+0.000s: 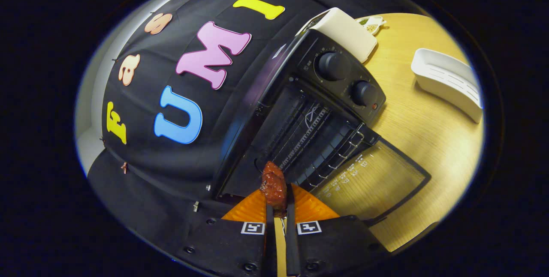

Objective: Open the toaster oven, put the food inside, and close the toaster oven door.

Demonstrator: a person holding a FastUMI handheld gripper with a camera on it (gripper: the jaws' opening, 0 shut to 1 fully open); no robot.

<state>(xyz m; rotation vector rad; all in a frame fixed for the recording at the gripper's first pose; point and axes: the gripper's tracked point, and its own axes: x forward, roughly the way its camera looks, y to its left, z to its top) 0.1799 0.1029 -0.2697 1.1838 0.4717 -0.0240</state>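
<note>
Toaster oven [300,118]: black, set on the tabletop [420,140] against the black cloth wall, with its glass door [377,182] folded down flat in front of the opening. Inside the cavity a wire rack [317,140] is seen; nothing is seen resting on it. Two round knobs [332,66] are mounted on the panel beside the cavity.

Food [274,187]: one reddish-brown glazed piece, held upright between the fingers [292,208], which are drawn in narrow and pressed on both of its sides. It is positioned just in front of the toaster oven's open mouth, at the near corner of the lowered door, not yet on the rack.

White box [347,32]: placed beside the toaster oven, past the knob panel. A small packet [371,24] is seen just behind it; its contents cannot be made out.

White tray [448,82]: a shallow ribbed container set well apart from the toaster oven on its knob side, with nothing seen in it.

Tabletop: light wood grain.
</note>
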